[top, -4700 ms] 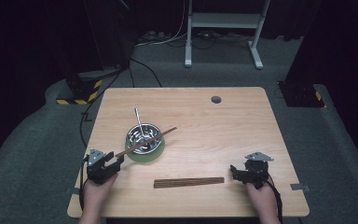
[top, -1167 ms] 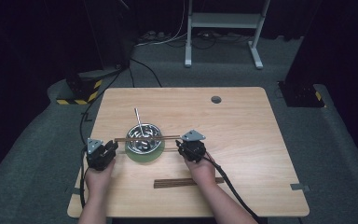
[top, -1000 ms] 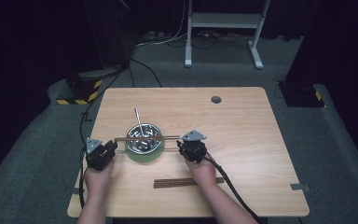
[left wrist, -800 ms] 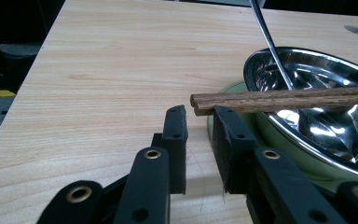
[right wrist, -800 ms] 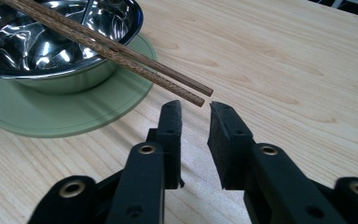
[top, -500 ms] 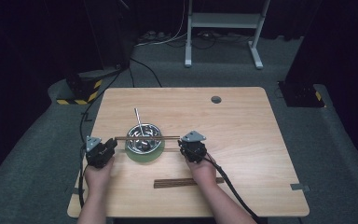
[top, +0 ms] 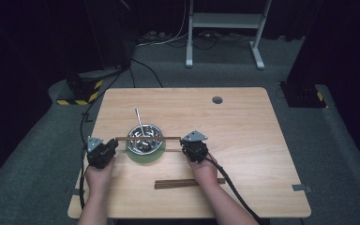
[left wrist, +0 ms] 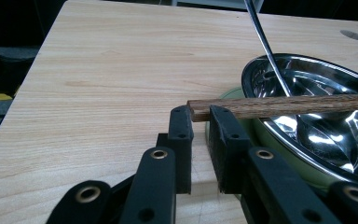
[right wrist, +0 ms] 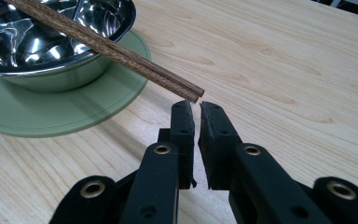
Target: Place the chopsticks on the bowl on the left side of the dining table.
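dark wooden chopstick (top: 147,138) lies across the steel bowl (top: 144,138) on its green saucer (top: 145,156), one end pinched in the left gripper (left wrist: 200,112) fingers, seemingly to steady it, the right gripper (right wrist: 195,106) fingers nearly closed, empty, just beneath the other end.

bowl (left wrist: 324,116) cut off at right edge

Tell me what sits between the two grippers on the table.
In the high view, the steel bowl on its green saucer sits between the left gripper and right gripper, with a wooden chopstick spanning its rim.
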The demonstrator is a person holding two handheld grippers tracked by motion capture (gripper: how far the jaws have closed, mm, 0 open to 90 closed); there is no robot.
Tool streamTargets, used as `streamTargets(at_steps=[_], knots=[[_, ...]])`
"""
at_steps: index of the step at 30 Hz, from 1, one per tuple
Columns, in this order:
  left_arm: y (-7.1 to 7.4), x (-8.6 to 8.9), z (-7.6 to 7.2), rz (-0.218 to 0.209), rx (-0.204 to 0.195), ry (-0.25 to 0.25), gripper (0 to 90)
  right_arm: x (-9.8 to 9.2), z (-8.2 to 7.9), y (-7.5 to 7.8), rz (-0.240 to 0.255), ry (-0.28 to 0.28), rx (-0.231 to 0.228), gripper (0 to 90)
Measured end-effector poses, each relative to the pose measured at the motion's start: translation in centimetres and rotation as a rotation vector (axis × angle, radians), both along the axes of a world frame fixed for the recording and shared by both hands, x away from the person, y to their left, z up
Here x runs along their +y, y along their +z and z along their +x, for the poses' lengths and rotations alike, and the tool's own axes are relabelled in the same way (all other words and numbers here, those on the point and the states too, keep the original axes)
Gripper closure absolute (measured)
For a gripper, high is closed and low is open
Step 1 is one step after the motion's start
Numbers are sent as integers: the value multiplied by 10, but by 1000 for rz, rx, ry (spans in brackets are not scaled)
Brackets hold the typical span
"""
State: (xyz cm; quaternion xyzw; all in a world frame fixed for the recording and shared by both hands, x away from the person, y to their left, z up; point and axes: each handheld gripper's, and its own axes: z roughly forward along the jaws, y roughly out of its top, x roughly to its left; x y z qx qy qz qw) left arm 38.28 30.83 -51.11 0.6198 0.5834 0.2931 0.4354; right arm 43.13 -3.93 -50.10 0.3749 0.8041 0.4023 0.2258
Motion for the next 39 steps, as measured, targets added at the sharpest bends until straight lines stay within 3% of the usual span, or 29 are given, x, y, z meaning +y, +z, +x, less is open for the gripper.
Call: streamTargets(at_steps=[22, 27, 39], knots=[[0, -1, 0, -3, 5, 3, 806, 3, 0, 0, 12, 0, 4, 858], [-1, -1, 1, 17, 5, -12, 806, 2, 1, 0, 3, -1, -9, 856], [-2, -2, 1, 8, 11, -6, 787, 1, 0, 2, 10, -11, -21, 838]])
